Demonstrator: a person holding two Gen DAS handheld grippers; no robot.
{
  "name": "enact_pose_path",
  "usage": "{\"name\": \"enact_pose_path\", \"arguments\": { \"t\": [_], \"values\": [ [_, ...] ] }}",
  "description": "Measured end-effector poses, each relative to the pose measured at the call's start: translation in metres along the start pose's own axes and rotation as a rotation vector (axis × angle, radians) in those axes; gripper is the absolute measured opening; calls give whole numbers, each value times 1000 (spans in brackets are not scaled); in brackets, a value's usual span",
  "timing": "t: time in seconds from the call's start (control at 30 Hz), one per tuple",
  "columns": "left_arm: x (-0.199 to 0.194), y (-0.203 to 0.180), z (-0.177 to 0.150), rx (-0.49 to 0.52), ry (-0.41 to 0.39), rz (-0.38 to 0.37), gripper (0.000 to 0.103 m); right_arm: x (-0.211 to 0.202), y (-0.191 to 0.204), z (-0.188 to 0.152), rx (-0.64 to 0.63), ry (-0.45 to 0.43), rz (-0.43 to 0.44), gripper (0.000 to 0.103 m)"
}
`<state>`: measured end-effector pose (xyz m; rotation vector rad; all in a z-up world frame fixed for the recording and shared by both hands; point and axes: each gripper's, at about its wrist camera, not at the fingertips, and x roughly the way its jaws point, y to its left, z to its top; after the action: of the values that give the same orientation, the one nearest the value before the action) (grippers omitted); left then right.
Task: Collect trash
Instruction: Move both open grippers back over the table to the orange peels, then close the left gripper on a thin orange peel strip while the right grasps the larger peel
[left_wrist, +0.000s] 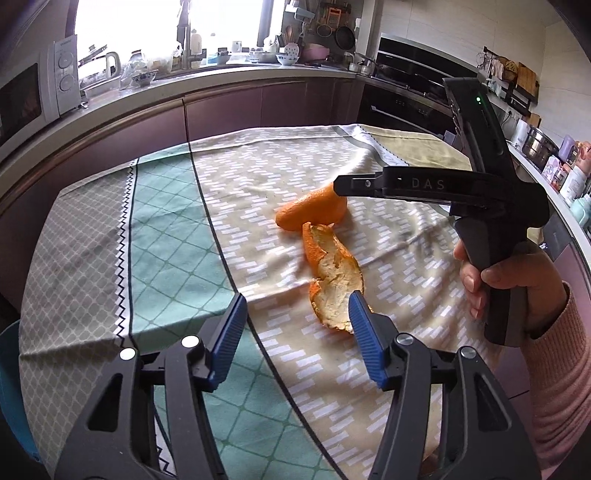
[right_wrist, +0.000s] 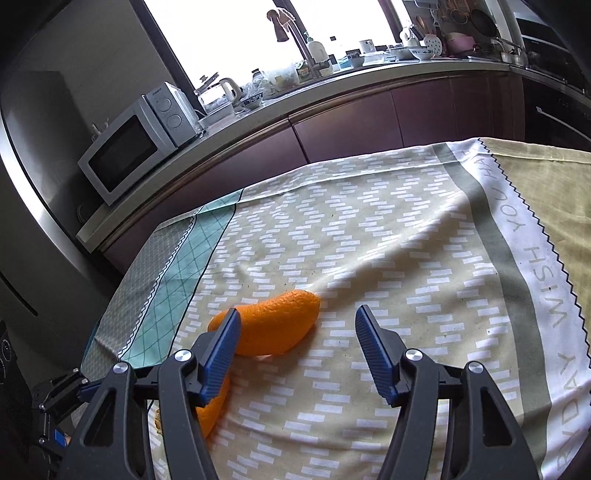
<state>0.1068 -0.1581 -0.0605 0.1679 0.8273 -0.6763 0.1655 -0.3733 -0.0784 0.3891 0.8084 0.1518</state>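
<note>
A table covered by a patterned tablecloth (left_wrist: 280, 162) — beige with white dashes, a mint green diamond band and a grey edge — stands in a kitchen, and two pieces of orange peel lie on it near the middle. The farther peel (left_wrist: 314, 210) sits rind-up, a curved orange hump; the nearer peel (left_wrist: 336, 280) lies with its pale inner pith facing up, one end touching or almost touching the first. The left gripper (left_wrist: 297, 314) hovers low over the cloth with its blue-padded fingers spread wide, holding nothing; its right fingertip overlaps the near end of the pith-up peel, though from this angle I cannot tell whether it actually touches it. The right gripper (right_wrist: 297, 325), held by a hand (left_wrist: 513, 284) in a pink sleeve, reaches in from the right side, and in its own camera its blue fingers are also spread apart and empty. The rind-up peel (right_wrist: 273, 323) lies just ahead of its left finger, partly hidden behind that finger, while the second peel (right_wrist: 214, 406) shows only as an orange strip under the gripper's frame. Beyond the table runs a dark-fronted counter (right_wrist: 369, 79) crowded with dishes and a white microwave (right_wrist: 136, 147), under a bright window.
</note>
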Motion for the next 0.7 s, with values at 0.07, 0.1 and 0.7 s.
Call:
{"name": "enact_pose_path", "arguments": {
  "t": [0.07,0.1,0.7],
  "values": [
    [7,0,1,-3,12,3,56,5,1,2,-4,7,-6,62],
    [9,1,1,-2,16,-2,56,8,0,3,0,12,0,62],
    [22,-4,-2,-1,53,-82,6,-2,8,-6,-25,14,96,31]
  ]
}}
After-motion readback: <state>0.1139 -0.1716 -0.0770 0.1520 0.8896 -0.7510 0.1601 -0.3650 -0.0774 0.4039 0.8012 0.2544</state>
